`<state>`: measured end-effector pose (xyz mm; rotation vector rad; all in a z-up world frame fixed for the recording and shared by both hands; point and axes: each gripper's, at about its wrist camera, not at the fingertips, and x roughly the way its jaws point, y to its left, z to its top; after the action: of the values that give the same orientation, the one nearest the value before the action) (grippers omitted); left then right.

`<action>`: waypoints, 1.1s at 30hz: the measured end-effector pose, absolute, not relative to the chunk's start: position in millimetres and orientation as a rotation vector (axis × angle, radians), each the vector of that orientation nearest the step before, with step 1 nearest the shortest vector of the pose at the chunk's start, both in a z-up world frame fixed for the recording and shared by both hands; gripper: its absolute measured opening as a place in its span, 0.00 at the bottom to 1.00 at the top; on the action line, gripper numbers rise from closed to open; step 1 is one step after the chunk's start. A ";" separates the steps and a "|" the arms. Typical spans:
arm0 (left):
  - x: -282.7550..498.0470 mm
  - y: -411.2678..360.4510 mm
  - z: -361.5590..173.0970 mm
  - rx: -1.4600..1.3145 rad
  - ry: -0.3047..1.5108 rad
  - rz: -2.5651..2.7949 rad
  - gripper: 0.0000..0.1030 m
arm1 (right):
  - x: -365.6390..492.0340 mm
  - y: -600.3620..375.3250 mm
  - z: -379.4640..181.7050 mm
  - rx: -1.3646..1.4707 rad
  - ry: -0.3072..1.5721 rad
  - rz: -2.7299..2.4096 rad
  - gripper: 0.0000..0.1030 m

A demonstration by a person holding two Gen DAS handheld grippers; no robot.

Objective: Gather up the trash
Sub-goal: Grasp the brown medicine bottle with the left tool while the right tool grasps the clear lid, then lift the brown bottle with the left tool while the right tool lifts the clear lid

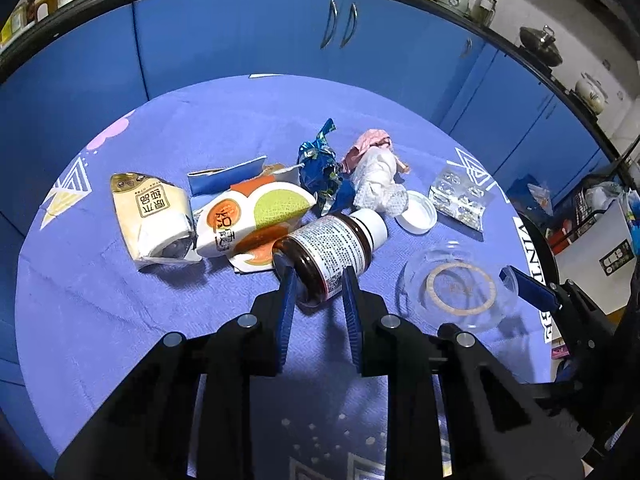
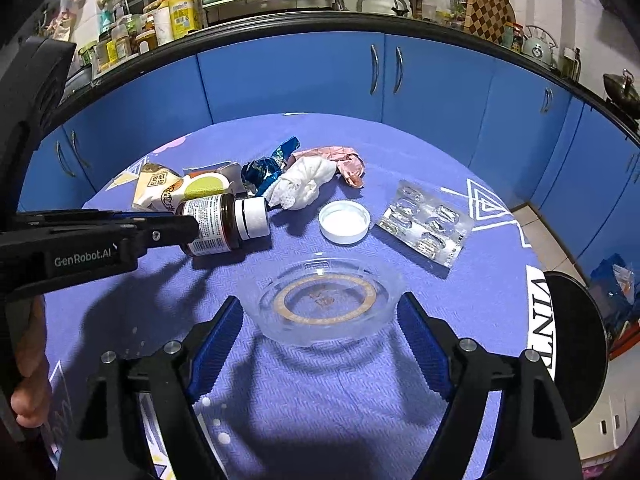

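Observation:
A brown pill bottle (image 1: 332, 256) with a white cap lies on its side on the blue tablecloth. My left gripper (image 1: 316, 284) is shut on its base; it also shows in the right wrist view (image 2: 188, 224), gripping the bottle (image 2: 224, 222). A clear glass dish (image 2: 324, 300) sits in front of my right gripper (image 2: 320, 320), which is open, its fingers flanking the dish's near rim. The dish also shows in the left wrist view (image 1: 456, 288). Behind lie food wrappers (image 1: 248, 216), a blue foil wrapper (image 1: 318, 164), crumpled tissue (image 1: 376, 180), a white lid (image 1: 416, 212) and a blister pack (image 1: 460, 196).
The round table (image 2: 360, 400) stands before blue kitchen cabinets (image 2: 320, 76) under a cluttered counter. A black round bin (image 2: 576, 344) sits by the table's right edge. A beige snack bag (image 1: 152, 216) lies at the left.

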<state>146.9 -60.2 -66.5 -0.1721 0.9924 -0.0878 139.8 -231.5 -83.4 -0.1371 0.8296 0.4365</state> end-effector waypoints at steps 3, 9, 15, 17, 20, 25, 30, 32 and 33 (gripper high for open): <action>146.2 -58.6 -68.0 -0.184 0.989 -0.071 0.77 | 140.5 -232.1 -84.2 -0.127 0.834 0.436 0.74; 147.3 -54.3 -59.8 -0.150 0.912 -0.009 0.96 | 143.0 -234.5 -83.7 -0.119 0.831 0.432 0.74; 158.6 -59.8 -69.8 -0.128 0.935 -0.007 0.96 | 147.8 -237.9 -85.7 -0.105 0.840 0.425 0.74; 162.8 -62.3 -73.2 -0.121 0.942 -0.004 0.96 | 149.3 -238.5 -87.5 -0.104 0.846 0.423 0.74; 169.4 -63.8 -77.9 -0.115 0.955 0.006 0.93 | 150.9 -239.9 -89.1 -0.100 0.849 0.422 0.74; 176.5 -68.0 -86.6 -0.108 0.989 0.007 0.74 | 153.2 -242.7 -89.6 -0.094 0.850 0.419 0.74; 177.3 -67.6 -91.9 -0.113 1.013 0.000 0.60 | 154.5 -246.3 -88.3 -0.092 0.844 0.416 0.74; 174.9 -66.9 -90.1 -0.121 1.009 -0.005 0.60 | 154.4 -247.0 -86.9 -0.095 0.839 0.416 0.72; 173.5 -66.2 -88.6 -0.126 1.005 -0.007 0.60 | 154.3 -247.1 -86.2 -0.096 0.837 0.415 0.72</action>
<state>173.6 -66.2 -88.6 -0.1255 1.0047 -0.0070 154.3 -247.1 -86.2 -0.0962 0.8366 0.4147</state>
